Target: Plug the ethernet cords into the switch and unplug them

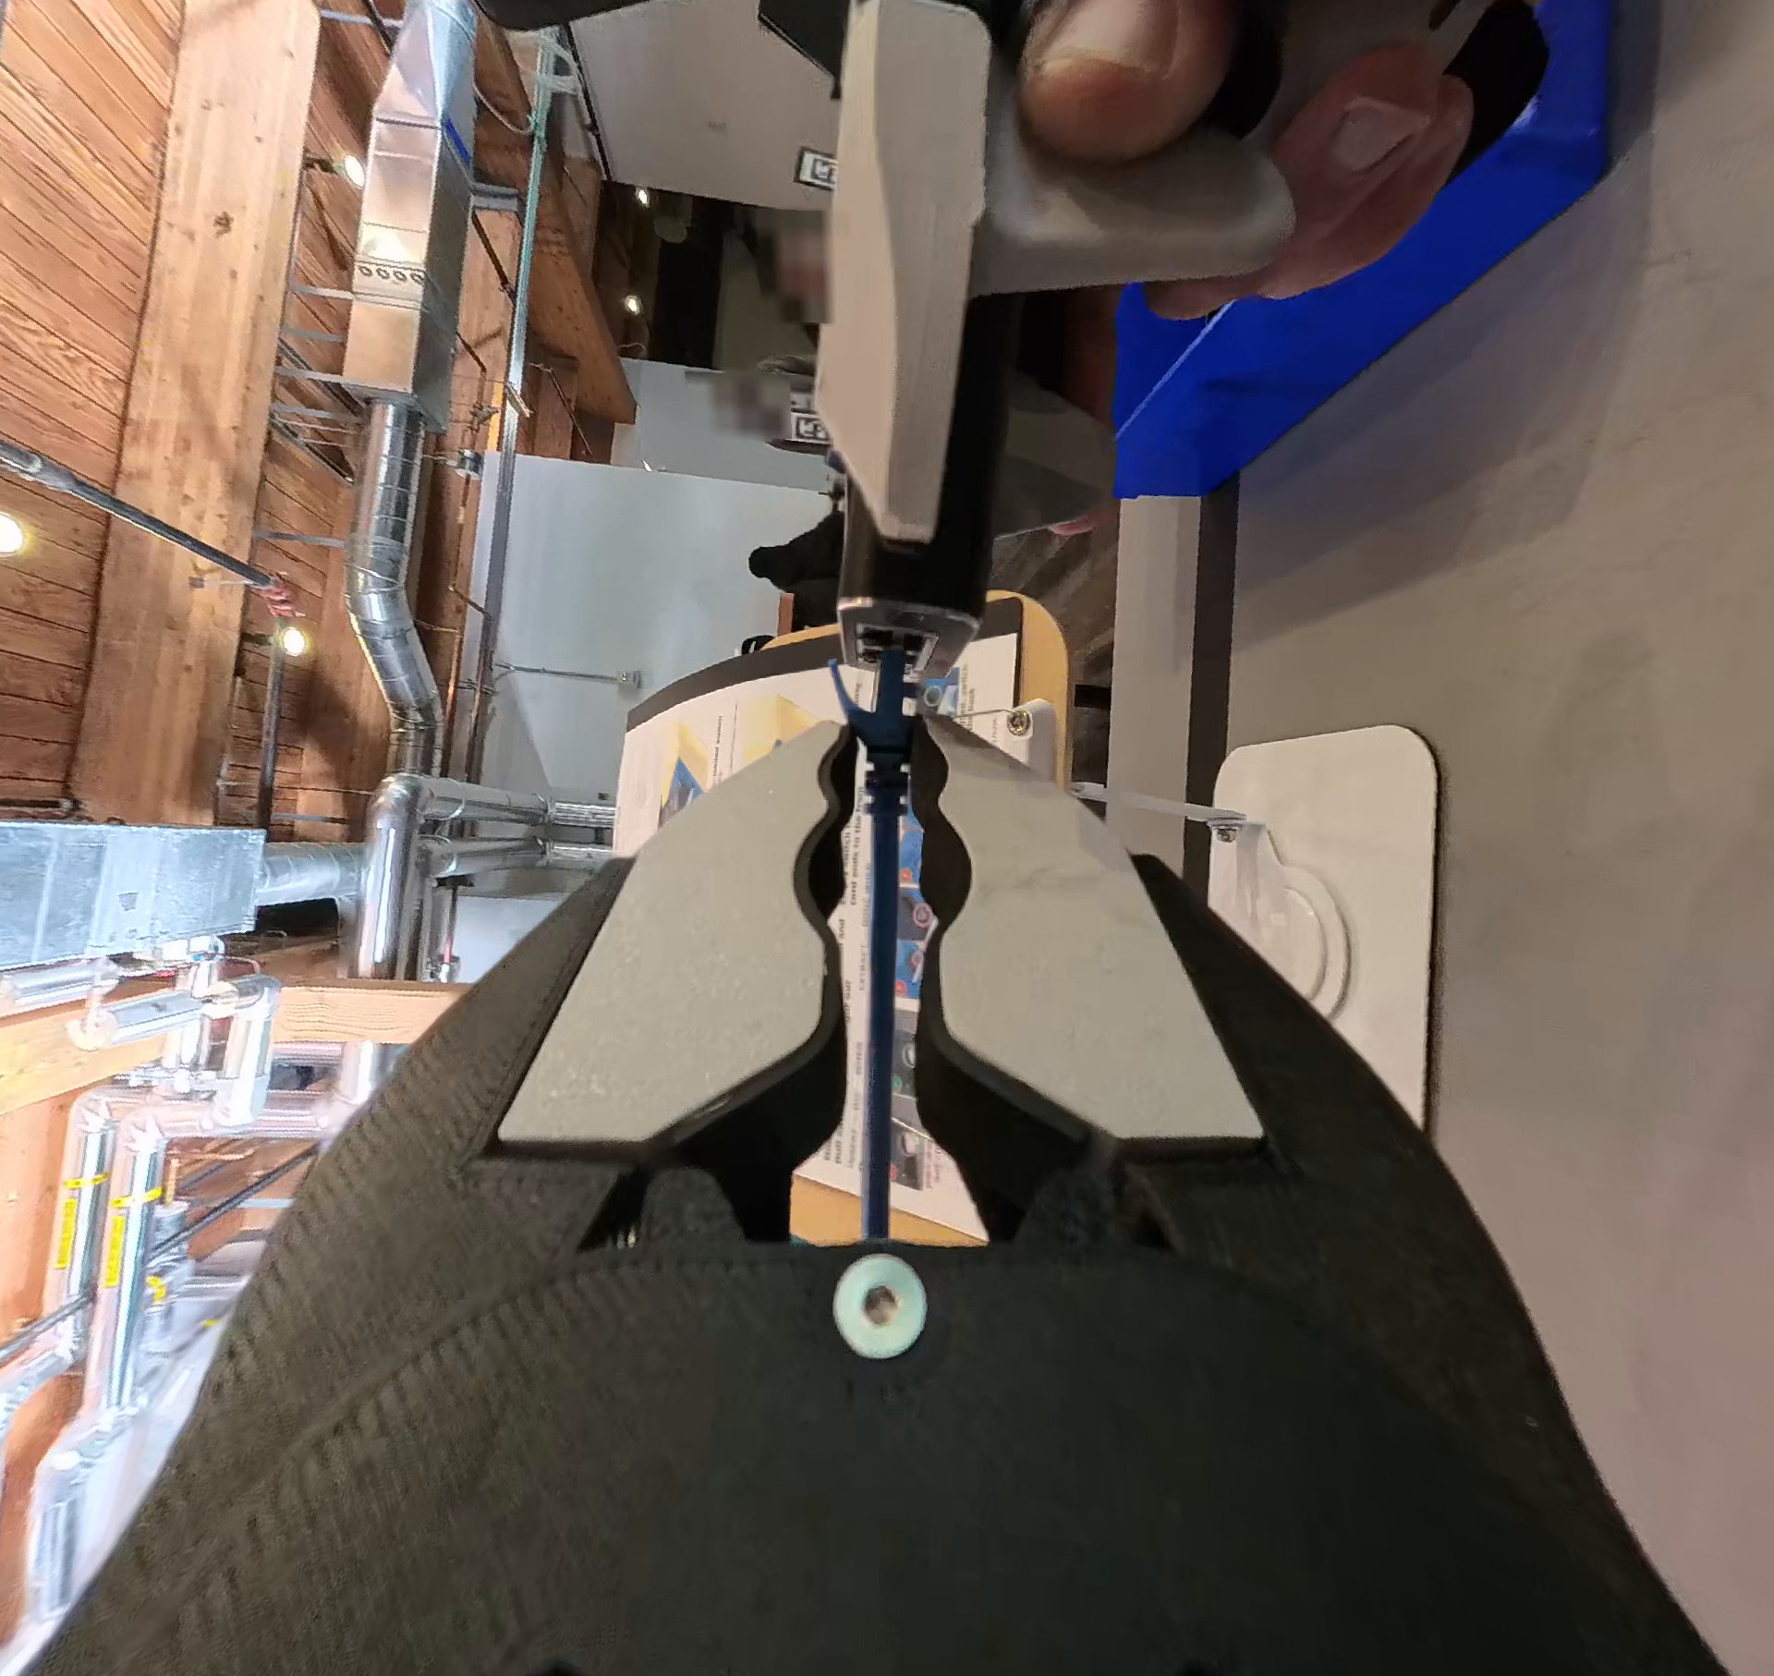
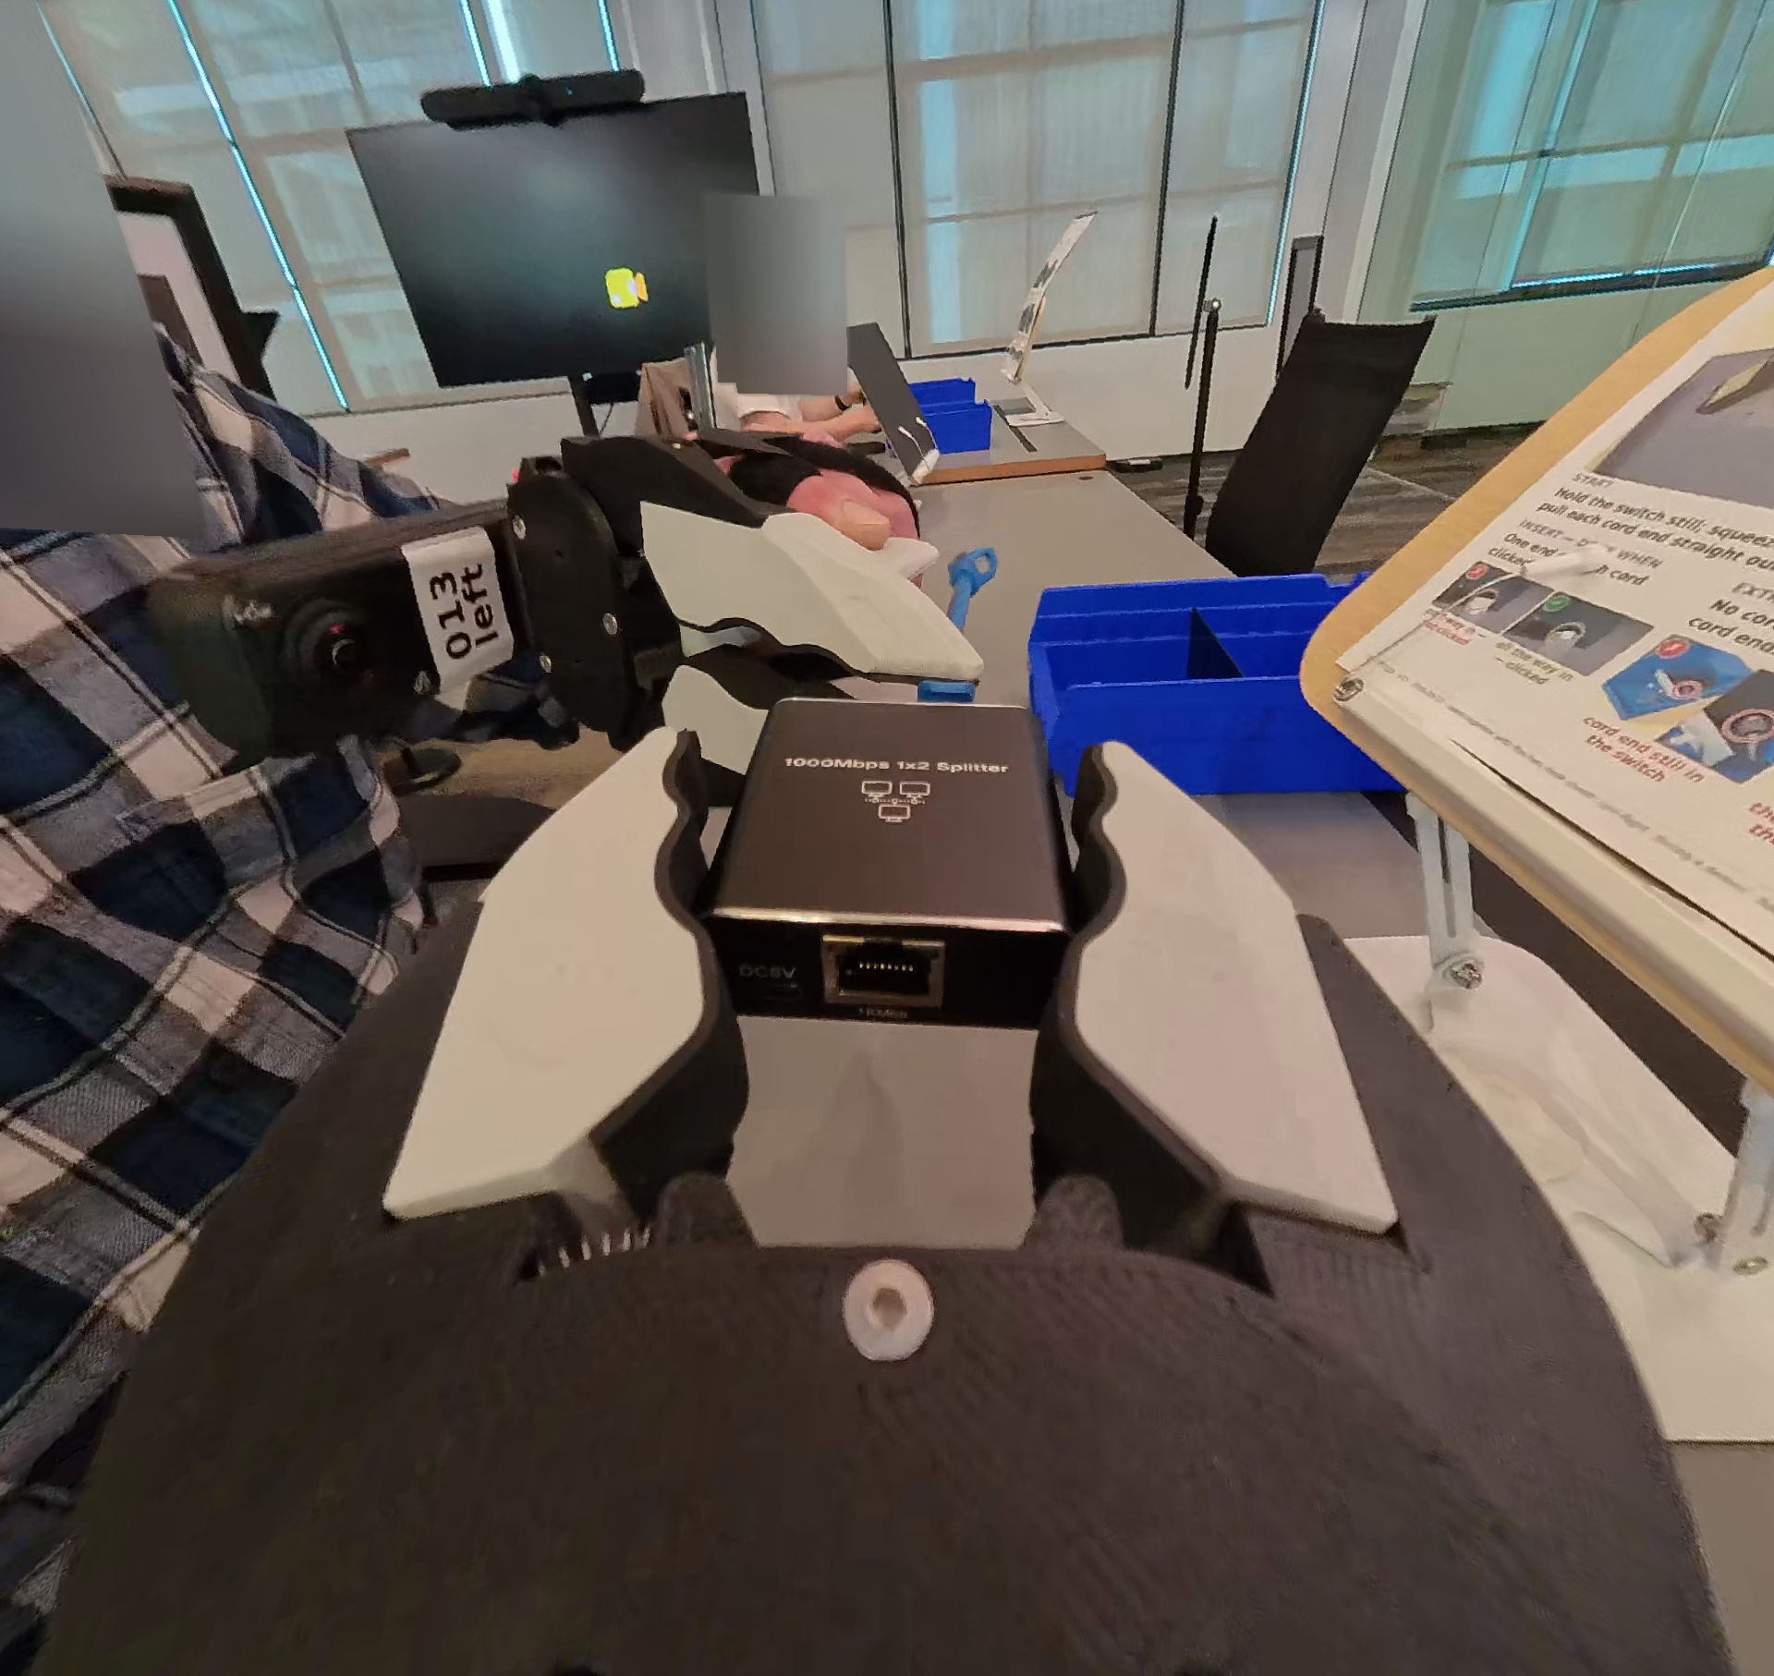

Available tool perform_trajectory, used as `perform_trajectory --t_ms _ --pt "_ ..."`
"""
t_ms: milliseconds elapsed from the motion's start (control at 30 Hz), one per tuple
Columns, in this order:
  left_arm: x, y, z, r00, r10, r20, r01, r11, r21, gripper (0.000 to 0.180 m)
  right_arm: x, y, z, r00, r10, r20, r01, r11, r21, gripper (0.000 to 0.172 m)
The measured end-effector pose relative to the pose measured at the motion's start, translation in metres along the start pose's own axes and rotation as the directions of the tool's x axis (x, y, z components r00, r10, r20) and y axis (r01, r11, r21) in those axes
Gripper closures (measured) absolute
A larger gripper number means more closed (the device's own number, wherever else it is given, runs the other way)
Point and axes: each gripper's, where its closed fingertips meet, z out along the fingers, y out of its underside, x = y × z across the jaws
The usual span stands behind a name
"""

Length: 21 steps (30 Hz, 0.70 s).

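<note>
Switch (image 2: 888, 848), rigid and smooth, is clamped by right claw (image 2: 888, 824); left claw (image 1: 888, 747) is pinched on the stiff boot of the limp blue cord (image 1: 883, 958).

— What sits between the right gripper (image 2: 888, 872) fingers?
— A small black metal switch box (image 2: 888, 852), clamped at both sides.
— Beyond it?
— The left gripper (image 2: 946, 684) pinching a blue ethernet plug (image 2: 946, 691), beside a blue plastic bin (image 2: 1200, 718).

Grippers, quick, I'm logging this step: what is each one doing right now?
Left gripper: closed on the blue ethernet cord at its plug, at the switch's ports.
Right gripper: closed on the black switch.
</note>
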Motion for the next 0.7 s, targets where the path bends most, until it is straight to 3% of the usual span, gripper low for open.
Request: perform_trajectory --t_ms 333,500,700 --pt "-0.007 0.009 -0.029 0.985 -0.17 -0.039 0.17 0.985 -0.013 0.162 0.001 0.005 -0.005 1.0 -0.007 -0.002 0.007 1.0 -0.018 0.096" --pt "0.006 0.036 -0.057 0.951 -0.303 -0.068 0.298 0.952 -0.075 0.154 -0.001 0.011 -0.008 1.0 -0.001 -0.009 0.001 1.0 -0.016 0.096" --pt "0.047 0.088 -0.094 0.94 -0.328 -0.096 0.304 0.93 -0.206 0.135 -0.006 0.02 -0.011 1.0 0.007 -0.011 -0.007 1.0 -0.012 0.096"
